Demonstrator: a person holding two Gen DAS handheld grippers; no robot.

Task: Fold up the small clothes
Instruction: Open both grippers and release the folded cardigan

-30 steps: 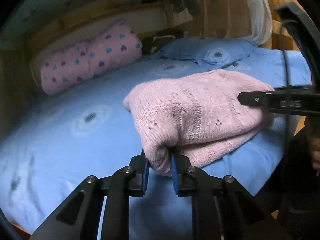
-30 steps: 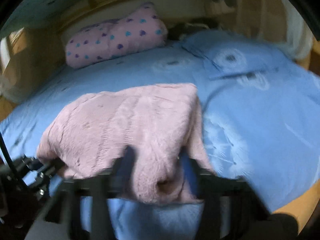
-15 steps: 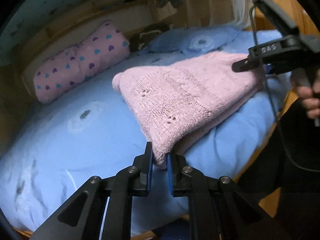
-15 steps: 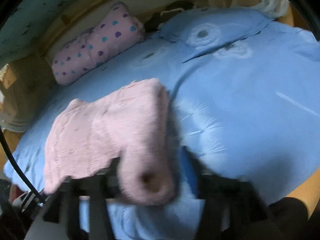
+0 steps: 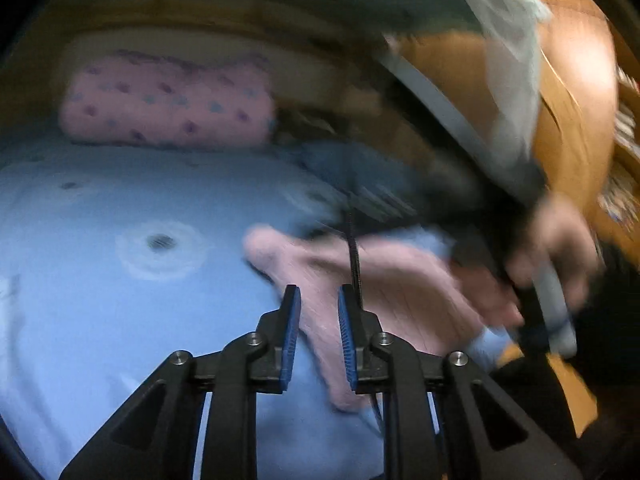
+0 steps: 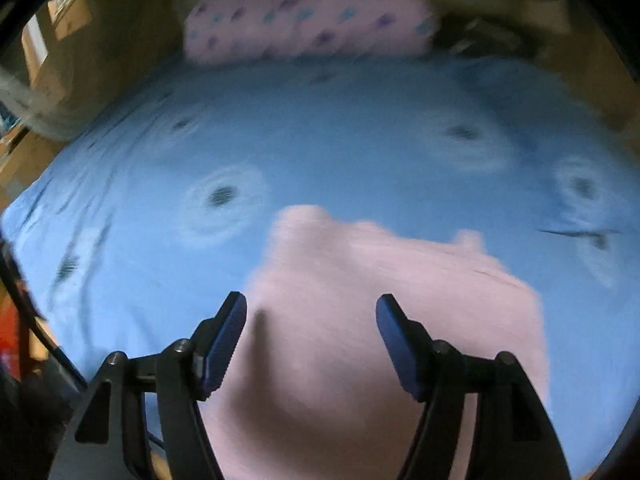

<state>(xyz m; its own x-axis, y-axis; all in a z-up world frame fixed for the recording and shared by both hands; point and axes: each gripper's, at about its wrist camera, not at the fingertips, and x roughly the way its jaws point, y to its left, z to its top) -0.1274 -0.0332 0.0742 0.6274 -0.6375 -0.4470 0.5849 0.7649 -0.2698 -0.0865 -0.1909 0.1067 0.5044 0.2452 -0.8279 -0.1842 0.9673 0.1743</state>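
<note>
Pink sweater (image 6: 384,320) flat on blue bedsheet (image 6: 320,140); right gripper (image 6: 311,312) opening, empty; left gripper (image 5: 318,312) fingers parted, empty

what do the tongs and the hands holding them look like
Both tongs are black, built of jointed bars with silver bolts. Each finger ends in a blue ribbed pad, seen on the left tongs and the right tongs. A thin black cable hangs in front of the left ones. The person's hand wraps a grey handle, blurred; what the person wears there cannot be made out.
</note>
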